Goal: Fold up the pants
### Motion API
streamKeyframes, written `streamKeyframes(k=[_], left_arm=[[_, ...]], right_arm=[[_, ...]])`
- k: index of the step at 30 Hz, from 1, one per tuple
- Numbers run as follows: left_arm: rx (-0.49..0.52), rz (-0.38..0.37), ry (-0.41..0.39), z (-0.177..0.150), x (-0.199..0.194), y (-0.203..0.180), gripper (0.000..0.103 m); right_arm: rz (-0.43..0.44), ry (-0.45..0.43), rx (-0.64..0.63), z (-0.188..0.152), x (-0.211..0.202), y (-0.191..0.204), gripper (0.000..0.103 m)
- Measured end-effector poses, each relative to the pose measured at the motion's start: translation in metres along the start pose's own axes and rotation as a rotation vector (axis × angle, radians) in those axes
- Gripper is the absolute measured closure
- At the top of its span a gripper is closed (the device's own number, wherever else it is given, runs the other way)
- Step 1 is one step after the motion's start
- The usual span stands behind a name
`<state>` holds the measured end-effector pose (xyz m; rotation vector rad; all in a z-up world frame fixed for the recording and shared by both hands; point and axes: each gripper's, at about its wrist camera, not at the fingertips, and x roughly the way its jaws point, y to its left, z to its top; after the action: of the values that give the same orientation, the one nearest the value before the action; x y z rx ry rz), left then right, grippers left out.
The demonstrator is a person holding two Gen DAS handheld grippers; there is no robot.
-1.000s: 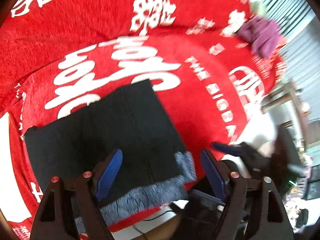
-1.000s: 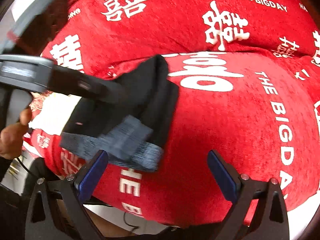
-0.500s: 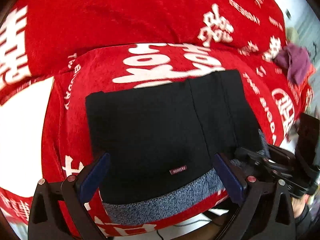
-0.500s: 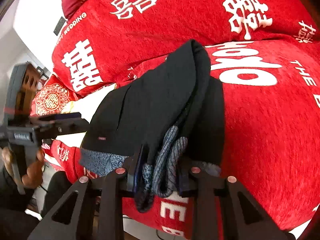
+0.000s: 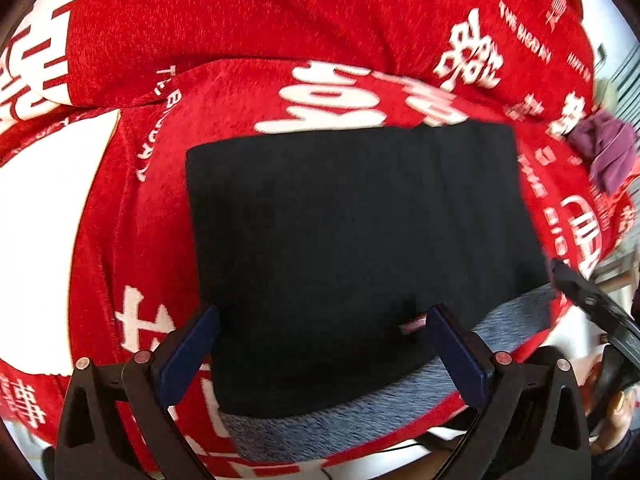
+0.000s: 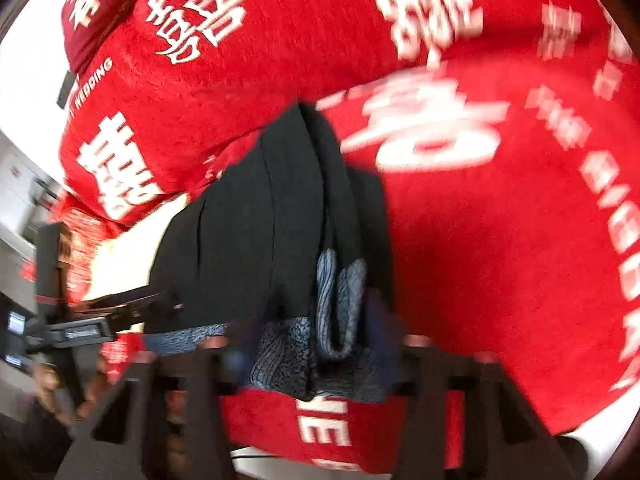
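Observation:
The black pants [image 5: 352,240] lie folded into a flat rectangle on the red blanket [image 5: 248,24], with the grey waistband [image 5: 360,412] at the near edge. My left gripper [image 5: 324,344] hovers over the near part of the pants, open wide and holding nothing. In the blurred right wrist view, the pants [image 6: 248,224] show their stacked right edge. There my right gripper [image 6: 316,332] straddles the bunched grey waistband [image 6: 340,304]. Its jaws are opening, with the cloth still between them. The left gripper [image 6: 80,328] shows at the left of this view.
The red blanket [image 6: 500,240] with white characters covers the whole seat and back. A purple cloth [image 5: 604,152] lies at the far right. A white patch [image 5: 44,208] shows at the left. The blanket's front edge runs just below the waistband.
My left gripper opened wide, swung left and sank over the flat pants. My right gripper shut on the bunched waistband edge, and its fingers now stand wider apart.

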<state>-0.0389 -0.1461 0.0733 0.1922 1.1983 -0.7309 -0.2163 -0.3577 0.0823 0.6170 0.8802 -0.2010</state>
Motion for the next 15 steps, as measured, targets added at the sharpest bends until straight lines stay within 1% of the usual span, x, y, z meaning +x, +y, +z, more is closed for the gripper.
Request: streamKeyframes(k=[1, 3, 4, 5, 6, 7, 8, 9, 10, 11, 12, 13, 14, 15], left_arm=[[-0.007, -0.012, -0.009, -0.001, -0.001, 0.001, 0.0], [-0.007, -0.002, -0.013, -0.004, 0.002, 0.0, 0.0], [-0.004, 0.012, -0.013, -0.005, 0.004, 0.0, 0.0], [-0.002, 0.021, -0.013, -0.005, 0.006, 0.001, 0.0], [-0.002, 0.024, -0.013, -0.006, 0.006, 0.001, 0.0], [-0.004, 0.022, -0.014, -0.007, 0.005, 0.002, 0.0], [-0.01, 0.015, -0.014, -0.008, 0.004, 0.003, 0.0], [-0.013, 0.007, -0.014, -0.009, 0.003, 0.004, 0.0], [-0.013, 0.003, -0.014, -0.009, 0.002, 0.005, 0.0], [-0.008, 0.003, -0.012, -0.01, 0.002, 0.005, 0.0], [-0.004, 0.004, -0.012, -0.01, 0.001, 0.005, 0.0], [-0.003, 0.004, -0.013, -0.011, 0.0, 0.006, 0.0], [-0.006, 0.002, -0.014, -0.011, -0.002, 0.007, 0.0], [-0.012, -0.01, -0.019, -0.011, -0.005, 0.009, 0.0]], right_arm=[[-0.013, -0.044, -0.045, 0.004, -0.012, 0.011, 0.02], [0.0, -0.132, -0.162, 0.021, -0.032, 0.038, 0.018], [-0.003, -0.144, -0.206, 0.03, -0.033, 0.047, 0.013], [-0.039, -0.147, -0.286, 0.043, -0.03, 0.063, 0.01], [-0.086, -0.148, -0.328, 0.051, -0.024, 0.069, 0.003], [-0.145, -0.144, -0.356, 0.059, -0.014, 0.072, 0.0], [-0.202, -0.122, -0.361, 0.068, 0.002, 0.069, 0.0], [-0.232, -0.069, -0.335, 0.075, 0.022, 0.06, 0.0], [-0.231, -0.012, -0.292, 0.079, 0.039, 0.047, 0.0], [-0.204, 0.037, -0.237, 0.081, 0.054, 0.035, 0.0], [-0.151, 0.077, -0.187, 0.08, 0.064, 0.026, 0.004], [-0.07, 0.113, -0.142, 0.077, 0.071, 0.02, 0.039], [-0.022, 0.14, -0.121, 0.072, 0.075, 0.02, 0.057], [-0.036, 0.118, -0.13, 0.069, 0.07, 0.025, 0.066]])
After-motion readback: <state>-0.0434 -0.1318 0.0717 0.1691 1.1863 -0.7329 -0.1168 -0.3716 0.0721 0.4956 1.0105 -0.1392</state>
